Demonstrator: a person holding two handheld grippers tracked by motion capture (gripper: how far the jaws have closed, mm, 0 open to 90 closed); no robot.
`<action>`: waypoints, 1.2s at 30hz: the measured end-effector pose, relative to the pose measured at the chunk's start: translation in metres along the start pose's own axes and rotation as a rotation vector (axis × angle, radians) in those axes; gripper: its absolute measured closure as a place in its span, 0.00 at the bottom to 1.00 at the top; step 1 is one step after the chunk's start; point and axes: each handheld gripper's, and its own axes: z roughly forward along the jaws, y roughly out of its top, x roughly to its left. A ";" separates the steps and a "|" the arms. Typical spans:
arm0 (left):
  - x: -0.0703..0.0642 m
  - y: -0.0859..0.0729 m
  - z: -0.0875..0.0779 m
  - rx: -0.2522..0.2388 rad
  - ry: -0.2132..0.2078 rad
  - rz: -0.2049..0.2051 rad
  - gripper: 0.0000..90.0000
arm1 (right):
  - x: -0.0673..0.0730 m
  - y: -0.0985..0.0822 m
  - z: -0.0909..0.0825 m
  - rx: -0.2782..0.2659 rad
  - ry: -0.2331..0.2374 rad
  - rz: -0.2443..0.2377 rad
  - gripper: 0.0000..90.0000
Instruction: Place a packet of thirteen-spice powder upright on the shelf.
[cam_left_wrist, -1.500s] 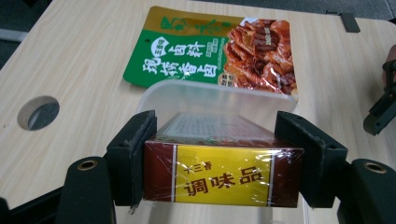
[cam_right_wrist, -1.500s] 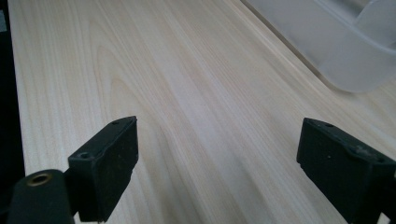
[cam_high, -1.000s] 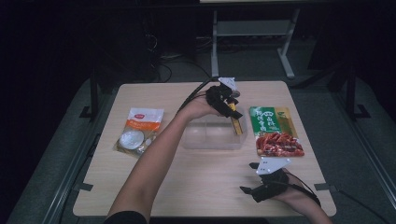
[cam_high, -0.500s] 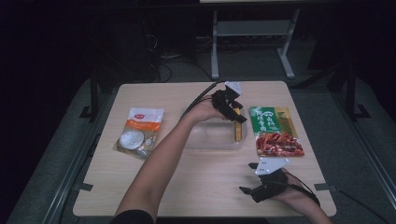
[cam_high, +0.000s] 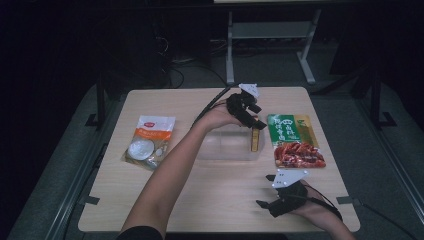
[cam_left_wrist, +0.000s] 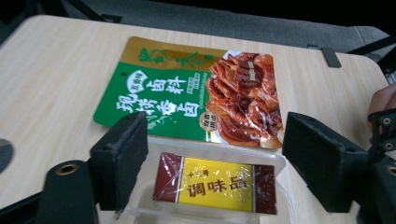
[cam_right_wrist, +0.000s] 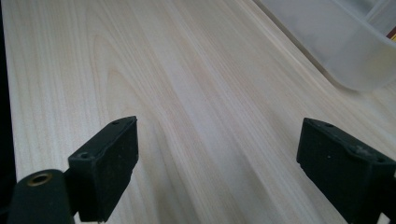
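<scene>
Left tongs (cam_high: 258, 123) just opening, arm outstretched; right tongs (cam_high: 265, 204) apparently gape low.

Dark lab: lone wooden table (cam_high: 220, 200)

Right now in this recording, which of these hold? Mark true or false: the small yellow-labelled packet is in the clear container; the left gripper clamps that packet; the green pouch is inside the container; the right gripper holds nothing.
1. The small yellow-labelled packet sits in the clear container. True.
2. The left gripper clamps that packet. False: its fingers have just been opening and stand clear of the packet, which lies below them.
3. The green pouch is inside the container. False: it lies on the table beside it.
4. The right gripper holds nothing. True: open over bare wood.
</scene>
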 end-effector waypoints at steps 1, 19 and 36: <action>-0.001 0.002 -0.004 0.002 0.012 0.003 0.23 | 0.000 0.000 0.000 -0.001 0.000 0.000 0.14; -0.042 -0.004 -0.069 0.084 0.103 -0.014 0.19 | -0.004 0.002 0.001 0.053 -0.008 0.036 0.06; -0.085 -0.068 -0.109 0.095 0.165 -0.076 0.19 | -0.004 0.005 0.010 0.119 0.031 0.084 0.06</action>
